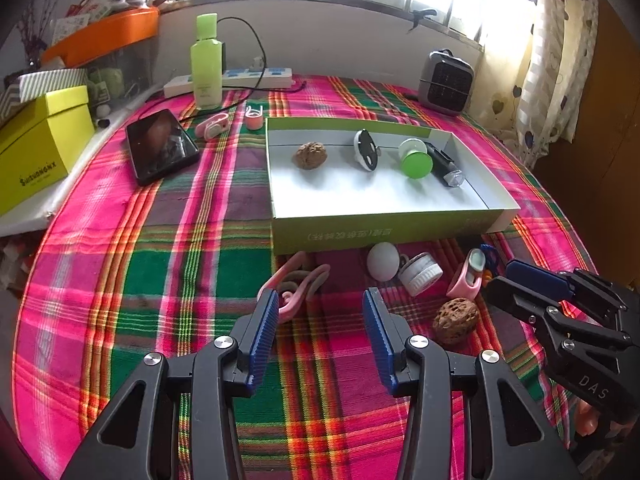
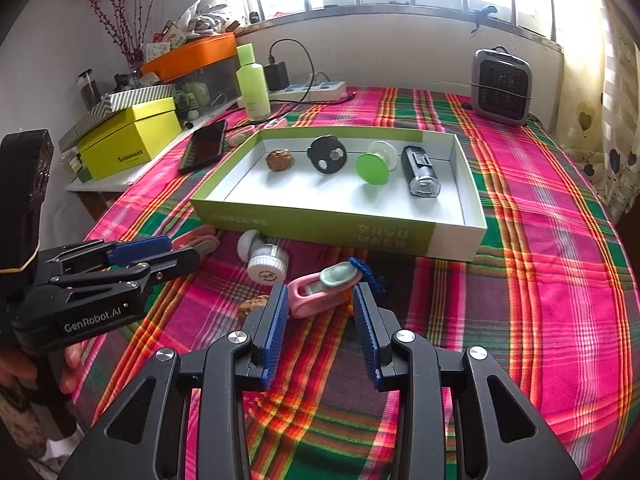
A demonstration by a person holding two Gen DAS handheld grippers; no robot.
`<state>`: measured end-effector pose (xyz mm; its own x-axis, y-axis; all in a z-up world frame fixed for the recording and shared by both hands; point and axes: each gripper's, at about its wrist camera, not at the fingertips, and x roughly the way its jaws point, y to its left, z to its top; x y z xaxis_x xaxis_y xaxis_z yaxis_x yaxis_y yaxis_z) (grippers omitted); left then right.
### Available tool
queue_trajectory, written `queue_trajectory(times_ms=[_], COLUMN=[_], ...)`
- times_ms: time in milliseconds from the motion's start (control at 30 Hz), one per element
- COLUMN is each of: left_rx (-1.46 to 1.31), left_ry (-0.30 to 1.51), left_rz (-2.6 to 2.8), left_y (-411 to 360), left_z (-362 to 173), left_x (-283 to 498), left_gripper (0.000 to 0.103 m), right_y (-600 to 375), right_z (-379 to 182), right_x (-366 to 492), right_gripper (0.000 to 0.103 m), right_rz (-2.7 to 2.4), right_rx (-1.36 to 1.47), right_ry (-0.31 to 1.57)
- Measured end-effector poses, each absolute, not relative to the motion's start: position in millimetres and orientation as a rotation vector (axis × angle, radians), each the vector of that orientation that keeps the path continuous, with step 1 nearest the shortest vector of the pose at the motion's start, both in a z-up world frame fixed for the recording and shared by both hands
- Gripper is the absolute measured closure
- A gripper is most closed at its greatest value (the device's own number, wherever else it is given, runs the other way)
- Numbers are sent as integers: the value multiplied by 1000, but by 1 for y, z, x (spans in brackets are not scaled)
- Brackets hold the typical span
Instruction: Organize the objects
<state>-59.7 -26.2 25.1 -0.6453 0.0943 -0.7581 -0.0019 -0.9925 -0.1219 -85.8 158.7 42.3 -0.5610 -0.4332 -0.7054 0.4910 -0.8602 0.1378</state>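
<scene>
- Loose objects lay in a row on the plaid-covered worktop (image 1: 160, 280), just in front of the green-and-white box (image 1: 380, 232): a pink clip (image 1: 296, 280), a white ball (image 1: 383, 261), a small white jar (image 1: 420, 274), a pink case (image 2: 320, 290) and a walnut (image 1: 456, 320).
- Inside the box sat another walnut (image 1: 311, 155), a black-and-white disc (image 1: 366, 150), a green-capped spool (image 1: 416, 160) and a black torch (image 1: 446, 166).
- Left claw (image 1: 320, 320) was spread wide and empty, the pink clip at its 11 o'clock.
- Right claw (image 2: 320, 312) stood partly apart, pinching nothing, the pink case just beyond its tips at 12 o'clock.
</scene>
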Motion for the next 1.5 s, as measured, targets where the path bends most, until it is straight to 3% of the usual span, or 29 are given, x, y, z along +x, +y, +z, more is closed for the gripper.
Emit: queue_trajectory(times_ms=[867, 1033, 1500], left_rx=[-1352, -1350, -1328], left_ry=[-204, -186, -127], left_rz=[2796, 2790, 2792], left_y=[-47, -46, -43], left_z=[7, 7, 6], left_x=[-71, -76, -85], left_gripper=[58, 58, 58], right_y=[132, 129, 120], right_z=[32, 30, 20], right_x=[-74, -75, -78], right_gripper=[68, 61, 60], right_rz=[-2270, -2267, -2250], right_rx=[1054, 1064, 1109], right_ry=[148, 155, 206])
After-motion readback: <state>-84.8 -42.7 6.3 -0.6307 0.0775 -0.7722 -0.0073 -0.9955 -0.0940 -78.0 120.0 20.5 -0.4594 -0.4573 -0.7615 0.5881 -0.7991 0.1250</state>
